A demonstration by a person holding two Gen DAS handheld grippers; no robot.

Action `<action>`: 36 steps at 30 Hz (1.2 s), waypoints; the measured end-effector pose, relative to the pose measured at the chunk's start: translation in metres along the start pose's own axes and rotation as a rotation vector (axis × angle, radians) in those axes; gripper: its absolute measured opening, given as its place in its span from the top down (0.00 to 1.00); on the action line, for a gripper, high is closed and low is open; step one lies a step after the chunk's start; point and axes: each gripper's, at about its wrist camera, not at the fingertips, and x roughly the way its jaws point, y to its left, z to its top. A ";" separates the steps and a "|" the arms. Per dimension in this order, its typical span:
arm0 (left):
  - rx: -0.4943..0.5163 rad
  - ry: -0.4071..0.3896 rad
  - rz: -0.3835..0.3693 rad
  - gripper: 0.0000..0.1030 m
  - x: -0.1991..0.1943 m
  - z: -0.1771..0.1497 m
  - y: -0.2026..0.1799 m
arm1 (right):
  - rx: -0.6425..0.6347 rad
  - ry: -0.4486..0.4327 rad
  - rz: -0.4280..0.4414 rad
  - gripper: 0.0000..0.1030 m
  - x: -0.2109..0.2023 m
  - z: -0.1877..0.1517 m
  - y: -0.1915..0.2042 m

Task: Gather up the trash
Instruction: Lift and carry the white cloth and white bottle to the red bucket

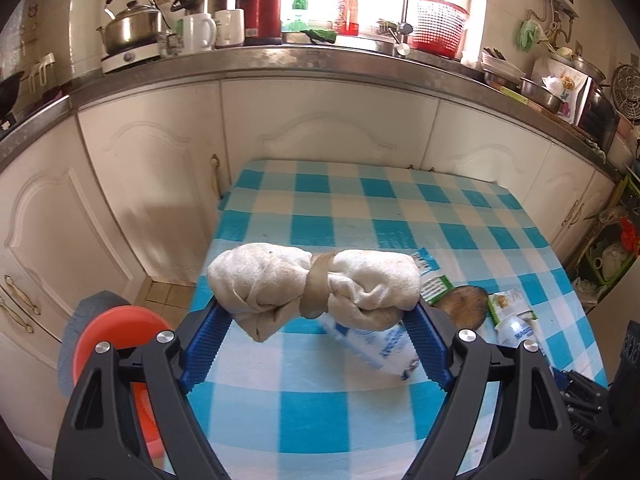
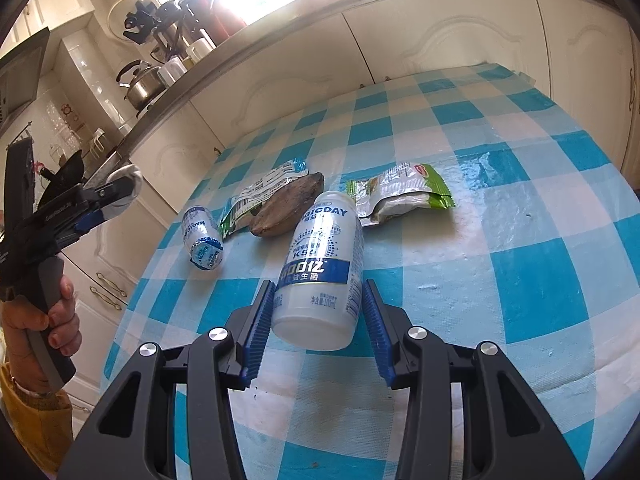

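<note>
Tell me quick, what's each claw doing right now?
Left claw: closed on the knotted cloth bundle, lifted off the table.
Right claw: fingers around the white bottle; grip cannot be told.

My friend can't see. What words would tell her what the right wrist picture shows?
The right gripper straddles a white-and-blue drink bottle lying on a blue checked tablecloth. Beyond it lie a smaller bottle, two wrappers and something brown.

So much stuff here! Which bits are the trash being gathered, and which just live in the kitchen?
Trash:
rag bundle in left gripper
large bottle between right gripper fingers
small bottle
two wrappers
brown peel

Kitchen things:
kettle
red basket
faucet
</note>
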 end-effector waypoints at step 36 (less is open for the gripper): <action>-0.140 0.047 0.248 0.20 -0.016 -0.074 0.162 | -0.240 0.030 0.041 0.57 0.025 0.043 0.134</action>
